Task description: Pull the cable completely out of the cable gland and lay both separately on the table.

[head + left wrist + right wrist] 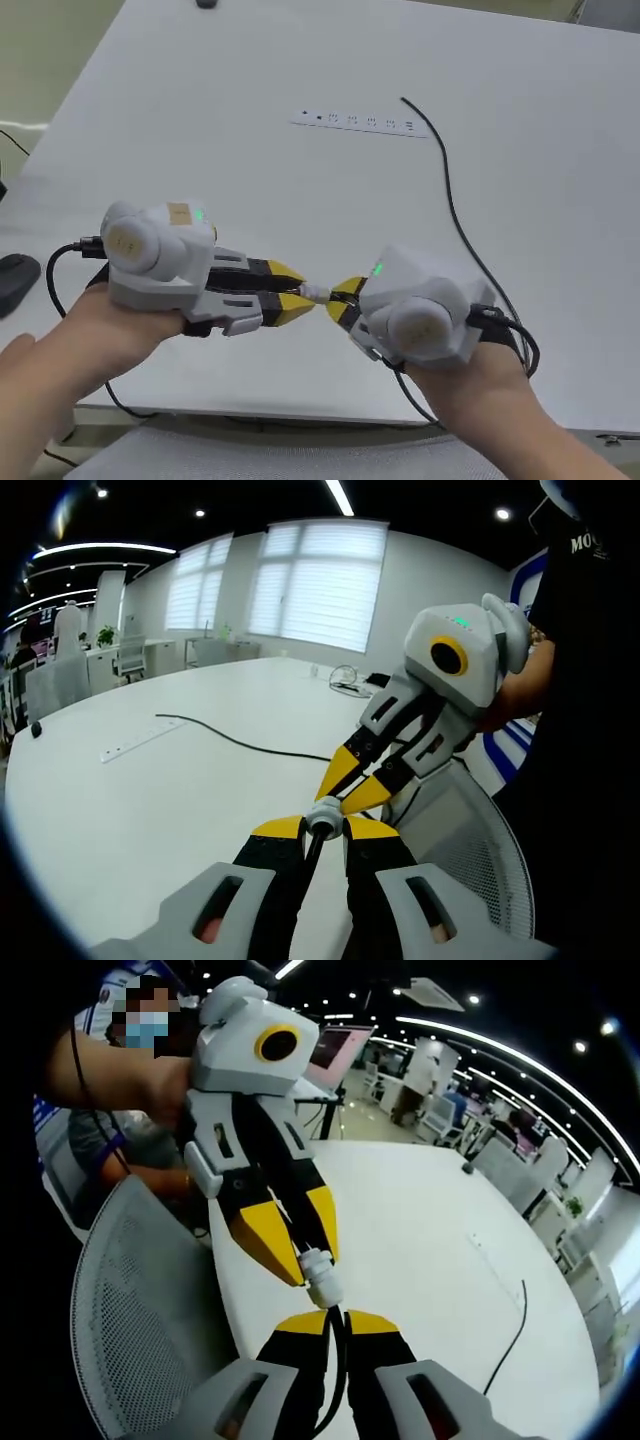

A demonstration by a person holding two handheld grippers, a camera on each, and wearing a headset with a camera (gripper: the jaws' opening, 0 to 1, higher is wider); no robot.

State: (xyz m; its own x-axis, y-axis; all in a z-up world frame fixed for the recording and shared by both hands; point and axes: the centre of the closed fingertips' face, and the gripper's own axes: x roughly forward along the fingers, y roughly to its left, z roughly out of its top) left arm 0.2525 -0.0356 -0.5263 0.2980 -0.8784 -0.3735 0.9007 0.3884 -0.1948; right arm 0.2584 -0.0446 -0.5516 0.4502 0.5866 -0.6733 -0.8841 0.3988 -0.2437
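You are working right over the near edge of the table (pixel 200 140), with both hands hanging partly past it above a mesh chair (pixel 250 455). The broad white top is lying open ahead of you, all the way toward the far side. Your left tongs (pixel 303 290) are clamping the white cable gland (pixel 315 294), which is hanging in the air between the two tools, just above the table's near edge. Your right tongs (pixel 338 298) are meeting it tip to tip. In the right gripper view they are gripping the short black cable (pixel 338 1360), which is running back between their jaws from the gland's end. How much cable is sitting inside the gland is hidden. A white power strip (pixel 355 122) is lying flat, well beyond your hands. A long black lead (pixel 452 205) is trailing across the table from near the strip's right end toward the near edge beside your right hand, crossing the open space on that side.
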